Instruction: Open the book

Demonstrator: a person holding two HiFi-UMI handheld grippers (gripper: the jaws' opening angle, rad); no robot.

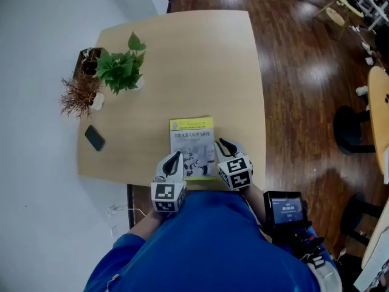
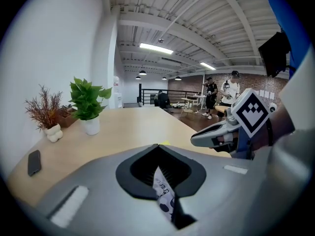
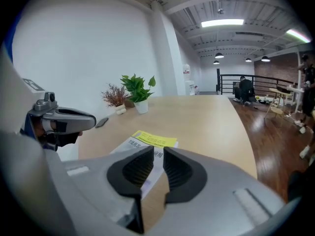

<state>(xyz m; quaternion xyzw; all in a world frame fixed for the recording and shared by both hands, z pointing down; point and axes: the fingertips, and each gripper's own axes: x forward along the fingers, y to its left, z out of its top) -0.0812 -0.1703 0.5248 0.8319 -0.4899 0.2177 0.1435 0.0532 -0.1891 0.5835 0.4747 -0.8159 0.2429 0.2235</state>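
Left gripper (image 1: 176, 157), right gripper (image 1: 223, 144), closed book (image 1: 192, 140) lying between them

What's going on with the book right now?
Left tongs shut, over left edge of book. Right tongs slightly open at its right edge. Book closed, flat on table. Nothing blocking.

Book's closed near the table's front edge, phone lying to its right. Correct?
Not quite. The phone lies to the left of the book, not its right; the head view shows it. The rest holds: the book is closed, near the front edge of the table.
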